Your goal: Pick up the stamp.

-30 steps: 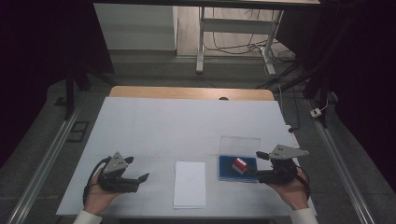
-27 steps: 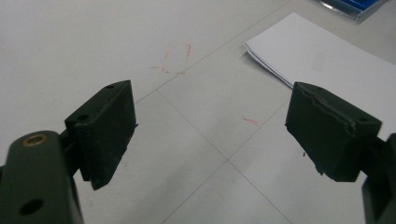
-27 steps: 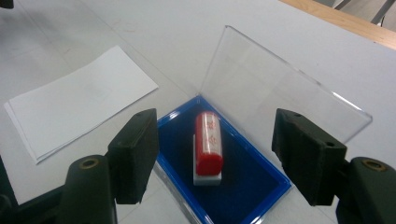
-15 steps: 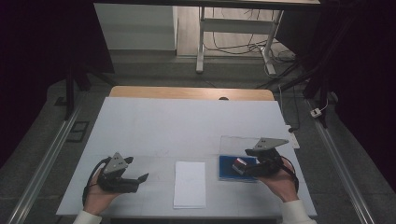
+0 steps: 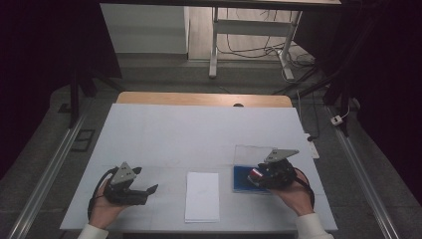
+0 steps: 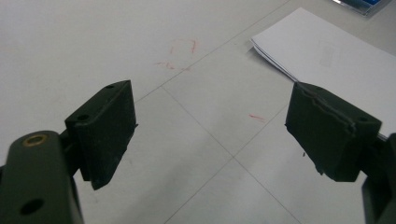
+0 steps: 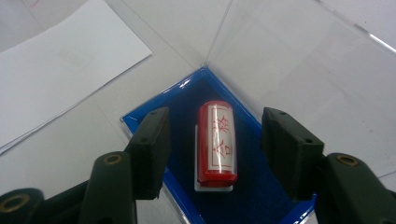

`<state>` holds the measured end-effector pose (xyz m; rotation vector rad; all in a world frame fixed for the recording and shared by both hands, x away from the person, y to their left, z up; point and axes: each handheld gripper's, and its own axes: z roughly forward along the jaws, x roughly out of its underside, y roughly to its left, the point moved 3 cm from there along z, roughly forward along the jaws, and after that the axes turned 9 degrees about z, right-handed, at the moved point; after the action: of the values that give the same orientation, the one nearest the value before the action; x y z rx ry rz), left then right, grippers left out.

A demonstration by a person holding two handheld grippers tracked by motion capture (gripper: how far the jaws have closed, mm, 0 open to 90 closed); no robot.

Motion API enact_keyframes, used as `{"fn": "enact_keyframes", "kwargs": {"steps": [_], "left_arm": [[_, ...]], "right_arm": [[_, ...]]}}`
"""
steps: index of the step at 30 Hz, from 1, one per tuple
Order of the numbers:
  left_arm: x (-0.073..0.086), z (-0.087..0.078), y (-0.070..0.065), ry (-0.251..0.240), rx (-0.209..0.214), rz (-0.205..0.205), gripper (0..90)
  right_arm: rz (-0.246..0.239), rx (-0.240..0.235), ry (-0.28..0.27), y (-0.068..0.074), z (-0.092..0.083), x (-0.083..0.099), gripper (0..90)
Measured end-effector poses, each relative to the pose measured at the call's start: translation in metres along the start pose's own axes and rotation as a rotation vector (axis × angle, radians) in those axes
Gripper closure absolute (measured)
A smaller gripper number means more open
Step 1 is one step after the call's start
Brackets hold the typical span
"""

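Note:
A red cylindrical stamp (image 7: 216, 142) with red characters on a white label lies in a blue-lined clear case (image 7: 187, 98). In the high view the stamp (image 5: 256, 174) shows as a small red spot in the blue case (image 5: 241, 180) at the table's right front. My right gripper (image 7: 215, 149) straddles the stamp; its jaws have just been closing, with a gap still on each side of it. The right gripper (image 5: 263, 177) sits over the case. My left gripper (image 5: 149, 190) rests at the left front, and in its own view the left gripper (image 6: 210, 135) stands open over bare table.
A stack of white paper (image 5: 202, 196) lies at the front centre between the hands, and the paper (image 6: 327, 51) also shows ahead of the left jaws. The case's clear lid (image 5: 253, 153) lies open behind it. Faint red marks (image 6: 180, 56) are on the white table (image 5: 199, 134).
The right hand has moved left from the table's right side onto the blue case, and now covers most of the stamp. The left hand has stayed put.

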<state>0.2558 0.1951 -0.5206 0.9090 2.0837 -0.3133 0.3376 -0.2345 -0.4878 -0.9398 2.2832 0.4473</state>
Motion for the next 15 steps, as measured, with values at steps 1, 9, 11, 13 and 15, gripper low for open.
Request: {"fn": "enact_keyframes", "kwargs": {"steps": [1,9,11,13,15], "left_arm": [[0.0001,0.0001,0.0002,0.001,-0.002,0.0,16.4],[0.0005,-0.0001,0.0011,0.001,-0.006,-0.001,16.5],[0.0007,-0.0002,0.0017,0.002,-0.007,-0.003,16.5],[0.0008,0.0,0.0023,0.002,-0.007,-0.004,16.5],[0.0007,0.0001,0.0026,0.002,-0.006,-0.003,16.6]], "right_arm": [[-0.004,0.002,0.002,0.0005,0.0006,0.0002,46.8],[-0.018,0.025,0.012,0.0014,0.0007,-0.0002,58.0],[-0.019,0.03,0.018,0.0015,0.001,0.0,59.2],[-0.016,0.028,0.025,0.0015,0.0021,0.0009,60.2],[-0.014,0.028,0.03,0.0019,0.0037,0.0017,61.8]]}}
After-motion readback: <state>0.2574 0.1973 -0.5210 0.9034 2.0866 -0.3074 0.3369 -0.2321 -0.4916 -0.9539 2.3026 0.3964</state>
